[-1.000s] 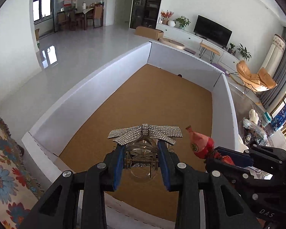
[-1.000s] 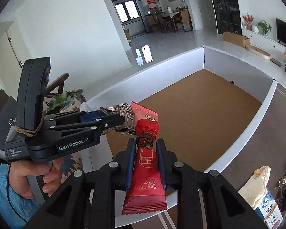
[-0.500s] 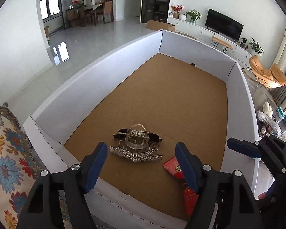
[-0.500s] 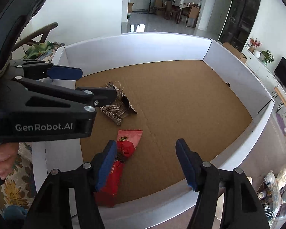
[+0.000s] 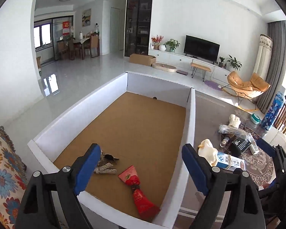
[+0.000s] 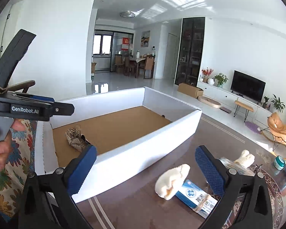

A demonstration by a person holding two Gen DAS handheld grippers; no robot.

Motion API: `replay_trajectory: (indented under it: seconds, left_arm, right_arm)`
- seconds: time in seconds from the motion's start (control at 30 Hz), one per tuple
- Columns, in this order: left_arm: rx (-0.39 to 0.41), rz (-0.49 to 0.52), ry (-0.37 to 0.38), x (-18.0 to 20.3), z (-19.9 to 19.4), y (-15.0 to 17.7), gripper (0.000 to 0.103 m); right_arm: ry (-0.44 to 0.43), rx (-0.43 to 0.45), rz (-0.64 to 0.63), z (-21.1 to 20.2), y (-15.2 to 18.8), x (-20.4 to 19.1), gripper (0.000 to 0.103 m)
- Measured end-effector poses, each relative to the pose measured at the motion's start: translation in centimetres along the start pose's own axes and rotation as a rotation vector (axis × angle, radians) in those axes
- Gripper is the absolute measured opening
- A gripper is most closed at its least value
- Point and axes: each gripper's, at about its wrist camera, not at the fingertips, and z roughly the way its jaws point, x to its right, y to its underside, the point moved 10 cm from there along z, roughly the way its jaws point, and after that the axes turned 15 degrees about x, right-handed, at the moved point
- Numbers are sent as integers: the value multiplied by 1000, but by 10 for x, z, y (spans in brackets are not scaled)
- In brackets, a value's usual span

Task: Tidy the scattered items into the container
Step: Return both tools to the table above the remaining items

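Observation:
The container is a white-walled box [image 5: 82, 114] with a brown cardboard floor. A rhinestone hair clip [image 5: 105, 167] and a red snack packet [image 5: 138, 192] lie on that floor near the front wall. My left gripper [image 5: 141, 168] hovers above the front wall, its jaws opening, nothing between them. My right gripper [image 6: 145, 169] hangs over the brown table beside the box [image 6: 143, 152], its jaws also opening and empty. A white glove [image 6: 171, 179] and a blue-and-white carton [image 6: 196, 196] lie just below it. The hair clip [image 6: 76, 140] shows in this view; the packet is hidden.
More loose items sit on the table to the right: a second glove [image 5: 234, 120], a plastic-wrapped bundle [image 5: 232, 130], a black box [image 5: 240, 145], a teal jar [image 5: 256, 118], a blue bottle [image 5: 272, 114]. A floral cloth [image 5: 3, 171] lies left. A hand [image 6: 2, 148] grips the left handle.
Both grippers let go: the hair clip and the red packet now lie on the box floor. Both pulled back with jaws widening, and the right one swung toward the table items.

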Motion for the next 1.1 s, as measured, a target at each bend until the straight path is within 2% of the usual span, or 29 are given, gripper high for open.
replay_trajectory:
  seconds: [0.03, 0.1, 0.2, 0.3, 0.4, 0.5, 0.6, 1.1]
  left_arm:
    - [9, 10, 31, 19, -6, 1, 102]
    - [1, 32, 96, 57, -13, 8, 103]
    - [-67, 78, 188, 113, -10, 37, 103]
    - [-138, 137, 216, 152, 1, 77, 103]
    - [-219, 176, 222, 178, 16, 119, 103]
    - [-281, 196, 221, 192, 25, 152, 103]
    - [-303, 212, 219, 202, 31, 171, 103]
    - [-333, 207, 200, 198, 47, 189, 103]
  right_arm:
    - [34, -28, 9, -10, 13, 20, 103]
    - [100, -110, 33, -28, 43, 59, 103]
    - [203, -246, 76, -55, 95, 121, 103]
    - [285, -334, 137, -85, 137, 171, 103]
    - [345, -391, 191, -110, 168, 202, 103]
    - [363, -434, 220, -118, 186, 214, 103]
    - [368, -448, 223, -117, 193, 214, 103]
    - [371, -499, 283, -114, 205, 217, 103]
